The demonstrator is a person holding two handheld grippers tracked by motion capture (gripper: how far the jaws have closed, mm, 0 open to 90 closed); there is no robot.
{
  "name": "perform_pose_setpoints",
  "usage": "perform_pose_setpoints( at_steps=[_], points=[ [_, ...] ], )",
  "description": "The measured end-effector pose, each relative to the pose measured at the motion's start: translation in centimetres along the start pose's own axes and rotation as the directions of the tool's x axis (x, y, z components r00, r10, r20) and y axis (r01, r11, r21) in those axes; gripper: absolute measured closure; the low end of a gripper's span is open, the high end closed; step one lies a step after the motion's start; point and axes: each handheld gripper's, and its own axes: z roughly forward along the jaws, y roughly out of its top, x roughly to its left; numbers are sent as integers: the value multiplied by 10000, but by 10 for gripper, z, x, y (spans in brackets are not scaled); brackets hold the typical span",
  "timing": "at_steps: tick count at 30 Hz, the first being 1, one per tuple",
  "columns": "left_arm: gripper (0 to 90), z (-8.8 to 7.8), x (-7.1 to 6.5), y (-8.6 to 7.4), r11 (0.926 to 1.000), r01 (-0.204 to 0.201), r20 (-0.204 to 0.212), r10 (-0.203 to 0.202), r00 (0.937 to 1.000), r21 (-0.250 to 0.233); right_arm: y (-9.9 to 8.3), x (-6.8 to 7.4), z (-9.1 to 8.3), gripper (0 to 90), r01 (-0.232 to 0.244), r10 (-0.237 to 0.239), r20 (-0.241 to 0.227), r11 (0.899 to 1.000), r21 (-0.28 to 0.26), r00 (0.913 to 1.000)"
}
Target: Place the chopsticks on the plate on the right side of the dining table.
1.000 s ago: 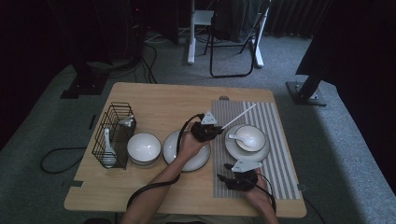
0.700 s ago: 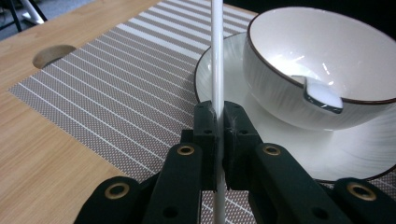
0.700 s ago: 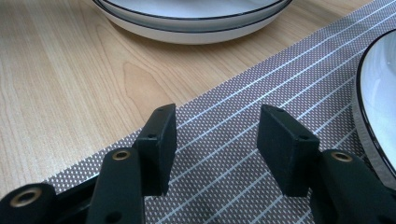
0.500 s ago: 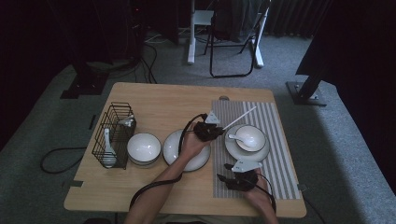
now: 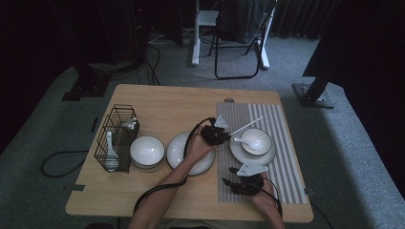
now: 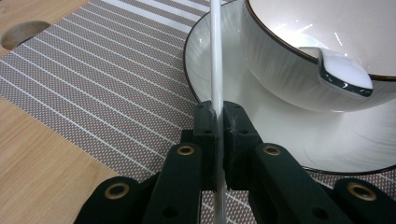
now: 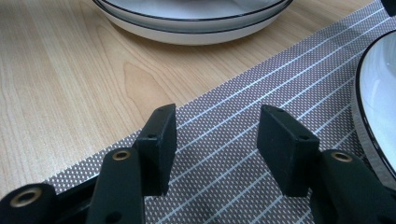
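Chopstick work is partway along, by the look of it: the thin white chopstick (image 6: 216, 56) is already pinched between the jaws of the left gripper (image 5: 216, 135), but it has not been set down anywhere yet. In the high view the stick (image 5: 246, 126) runs from the gripper up and to the right, its far tip out over the grey striped placemat (image 5: 282, 143) beyond the rim of the white dark-rimmed saucer (image 5: 253, 155). Its long axis lies nearly level and slantwise to the mat's stripes, pointing away from the person. In the left gripper view it passes just beside the white dark-rimmed bowl (image 6: 327, 51) that stands on that saucer with a white ceramic spoon (image 6: 343, 70) in it; whether it touches the saucer I cannot tell. What seems left is to lay the stick on the mat or the dishes and let go. The right gripper (image 7: 217, 144) rests low over the near part of the mat, jaws parted and holding nothing
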Motion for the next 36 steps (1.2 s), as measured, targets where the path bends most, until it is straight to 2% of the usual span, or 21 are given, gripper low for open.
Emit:
perform_pose_setpoints(
  at_steps=[10, 17, 30, 36],
  points=[
    [858, 6, -5, 3, 9986, -312, -23, 313, 9995, 439, 0, 0, 0, 473, 11, -11, -7, 10000, -7, 10000],
    [857, 6, -5, 2, 9975, -376, -47, 380, 9993, 593, 0, 0, 0, 474, 5, -5, 3, 10000, 0, 10000],
    [853, 7, -2, 0, 9981, -189, 59, 186, 9998, 583, 0, 0, 0, 474, -9, 9, -7, 10000, 5, 10000],
    [796, 3, -1, -1, 9994, 72, 169, -77, 9998, 335, 0, 0, 0, 473, -18, 18, -16, 10000, -1, 10000]
  ],
)
